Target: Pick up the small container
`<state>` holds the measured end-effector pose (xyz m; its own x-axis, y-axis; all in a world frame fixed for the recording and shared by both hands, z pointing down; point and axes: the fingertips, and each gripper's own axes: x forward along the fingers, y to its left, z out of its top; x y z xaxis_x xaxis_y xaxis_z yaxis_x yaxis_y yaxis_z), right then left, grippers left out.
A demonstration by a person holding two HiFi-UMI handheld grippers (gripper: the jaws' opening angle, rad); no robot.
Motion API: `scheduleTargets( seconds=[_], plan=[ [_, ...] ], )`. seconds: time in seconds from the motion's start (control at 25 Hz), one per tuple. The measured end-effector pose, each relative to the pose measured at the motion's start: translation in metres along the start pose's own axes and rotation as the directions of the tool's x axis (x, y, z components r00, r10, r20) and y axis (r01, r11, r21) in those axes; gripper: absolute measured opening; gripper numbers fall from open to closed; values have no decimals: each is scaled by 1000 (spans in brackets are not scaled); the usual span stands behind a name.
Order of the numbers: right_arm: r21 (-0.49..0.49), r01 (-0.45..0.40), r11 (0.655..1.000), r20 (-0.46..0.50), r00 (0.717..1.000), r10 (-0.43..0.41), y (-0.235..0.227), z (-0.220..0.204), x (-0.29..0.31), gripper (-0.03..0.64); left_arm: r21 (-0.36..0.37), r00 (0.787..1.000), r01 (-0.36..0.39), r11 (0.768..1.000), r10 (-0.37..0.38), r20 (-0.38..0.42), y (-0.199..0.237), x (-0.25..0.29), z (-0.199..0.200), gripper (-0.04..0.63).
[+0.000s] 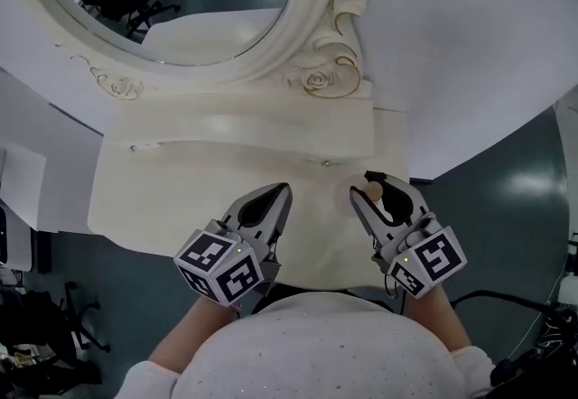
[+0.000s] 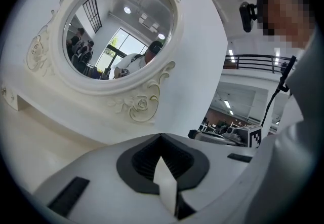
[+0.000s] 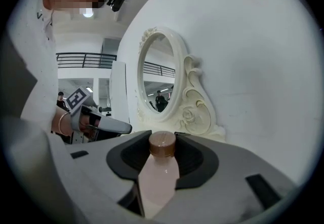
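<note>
one mirror [image 1: 176,0] behind small container [image 3: 158,175]

Cream vanity [image 1: 181,199], oval mirror [image 1: 181,0], white wall [image 1: 470,45], grey floor [image 1: 492,208]

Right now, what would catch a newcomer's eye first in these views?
An ornate white oval mirror dominates the back of the cream dressing table. At the table's right side, the right tongs are shut on a small pink container with a brown cap; the left tongs, beside them, are shut and empty.
</note>
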<state>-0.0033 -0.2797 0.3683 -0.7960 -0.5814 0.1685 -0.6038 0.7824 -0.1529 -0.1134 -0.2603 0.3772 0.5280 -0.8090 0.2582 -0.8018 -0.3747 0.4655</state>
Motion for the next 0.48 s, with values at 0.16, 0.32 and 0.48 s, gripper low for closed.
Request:
scheduleTargets(
  seconds=[0.16, 0.32, 0.48],
  plan=[
    [-40, 21, 999, 55, 998, -19, 6, 43, -4, 143, 64, 999, 33, 997, -36, 42, -8, 0, 29, 2],
    [-11, 32, 999, 89, 996, -31, 14, 77, -12, 143, 103, 993, 90, 991, -96, 64, -27, -3, 52, 2],
    [16, 0, 1000, 121, 993, -2, 26, 106, -21, 143, 127, 981, 157, 979, -170, 98, -46, -10, 81, 2]
  ],
)
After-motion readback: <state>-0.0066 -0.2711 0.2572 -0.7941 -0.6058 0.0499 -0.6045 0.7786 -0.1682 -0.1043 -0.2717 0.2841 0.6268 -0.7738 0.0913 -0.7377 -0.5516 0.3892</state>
